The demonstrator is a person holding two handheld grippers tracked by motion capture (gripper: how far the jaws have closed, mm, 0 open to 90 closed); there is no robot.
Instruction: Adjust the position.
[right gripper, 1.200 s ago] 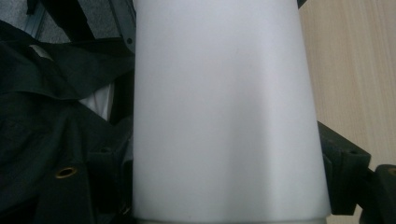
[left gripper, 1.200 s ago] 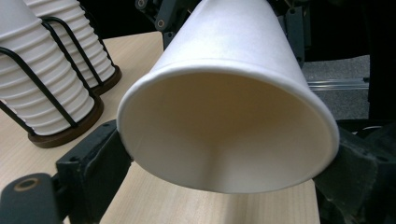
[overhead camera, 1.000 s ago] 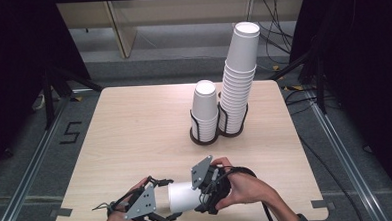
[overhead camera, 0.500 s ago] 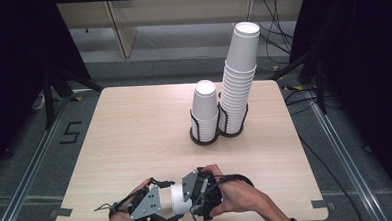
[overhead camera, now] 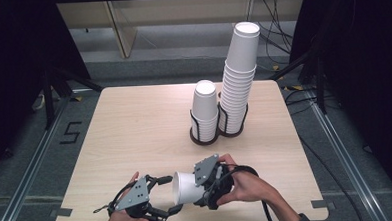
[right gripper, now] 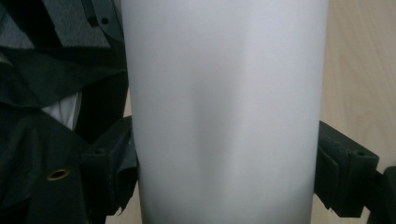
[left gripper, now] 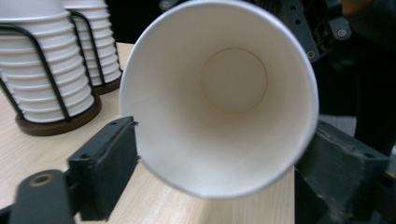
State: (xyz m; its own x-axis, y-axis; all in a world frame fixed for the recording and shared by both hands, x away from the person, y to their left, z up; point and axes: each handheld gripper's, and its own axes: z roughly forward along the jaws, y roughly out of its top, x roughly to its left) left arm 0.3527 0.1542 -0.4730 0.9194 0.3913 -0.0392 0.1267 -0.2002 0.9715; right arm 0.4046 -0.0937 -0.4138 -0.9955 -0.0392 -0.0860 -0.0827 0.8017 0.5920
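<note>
The left gripper (overhead camera: 168, 195) is just closing its fingers (left gripper: 105, 163), and the mouth of the white paper cup (overhead camera: 185, 187) is sitting between them. A moment ago these fingers were standing wider around the mouth. Now they are touching the rim on both sides, so they are gripping it.

The right gripper (overhead camera: 203, 189) is squeezing the cup's body with its fingers (right gripper: 343, 168), one on each side. So both grippers are holding one cup now. I am guessing the cup is being passed from one hand to the other, or the two hands are getting ready to pull, and one hand will soon be able to let go.

The cup is lying on its side, just above the table (overhead camera: 134, 128), at the 6 o'clock edge. Its mouth is pointing to 9 o'clock. It is not holding anything, and its bare round bottom is showing in the left gripper view.

At about 1 o'clock from the table's middle, two black wire holders are standing side by side. The left holder (overhead camera: 205, 135) is keeping a short stack of cups (overhead camera: 204, 107). The right holder (overhead camera: 232, 129), at its 3 o'clock, is keeping a much taller stack of cups (overhead camera: 240, 73)
</note>
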